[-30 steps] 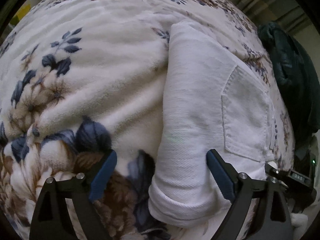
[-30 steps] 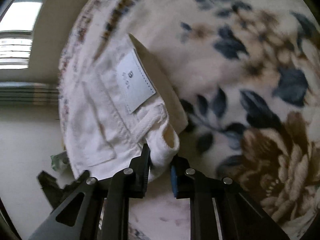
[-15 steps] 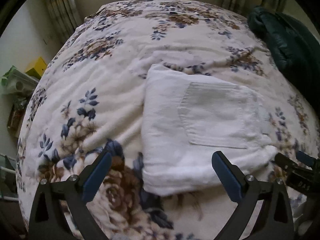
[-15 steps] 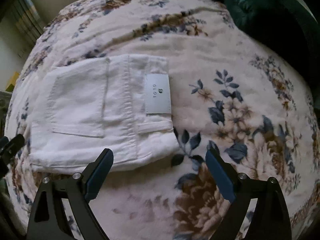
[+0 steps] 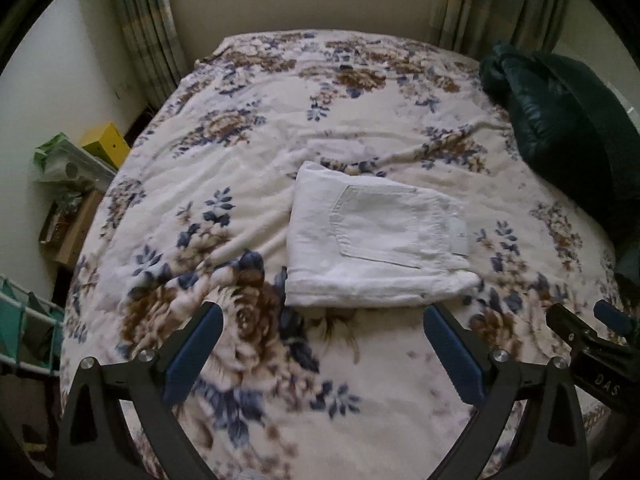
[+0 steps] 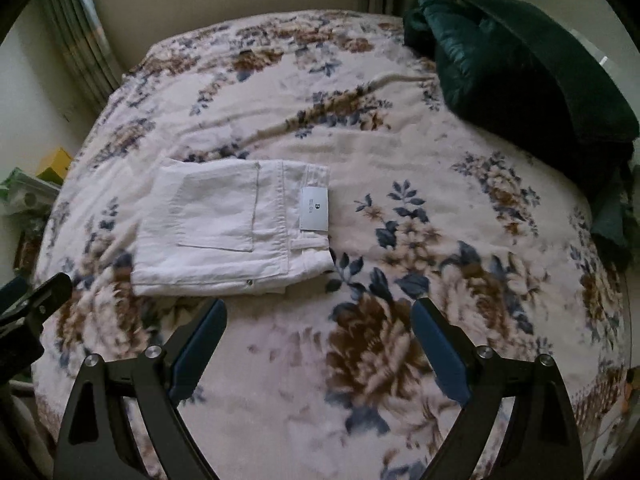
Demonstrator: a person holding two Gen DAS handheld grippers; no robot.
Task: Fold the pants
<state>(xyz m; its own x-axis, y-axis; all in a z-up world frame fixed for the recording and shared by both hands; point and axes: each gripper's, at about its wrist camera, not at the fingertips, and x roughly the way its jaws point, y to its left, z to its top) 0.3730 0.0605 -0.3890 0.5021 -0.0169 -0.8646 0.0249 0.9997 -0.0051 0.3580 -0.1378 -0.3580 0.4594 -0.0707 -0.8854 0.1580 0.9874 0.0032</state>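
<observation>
White pants [image 5: 376, 240] sit folded into a compact rectangle on the bed [image 5: 256, 152], on a fleece blanket [image 6: 400, 280] with blue and brown flowers. Back pocket [image 5: 384, 224] faces up, pale label [image 6: 314, 209] at the waistband edge on the right side of the bundle. Folded edge looks thick and stacked on the near side; a small rivet shows there in the right wrist view. Left tongs [image 5: 322, 344] spread wide, nothing between the blue pads [image 5: 194, 350], held above the blanket short of the bundle's near edge, not touching it. Right tongs [image 6: 320, 340] also spread wide and empty, over a brown flower print, near and to the right of the bundle. Each view catches the other tool at its frame edge. Dark green puffy jacket [image 6: 520, 64] heaped at the far right of the bed, well apart from the pants. Curtains [image 5: 148, 28] flank a window on the far wall. Yellow box [image 5: 105, 146] and a cluttered shelf beside the bed on the left.
</observation>
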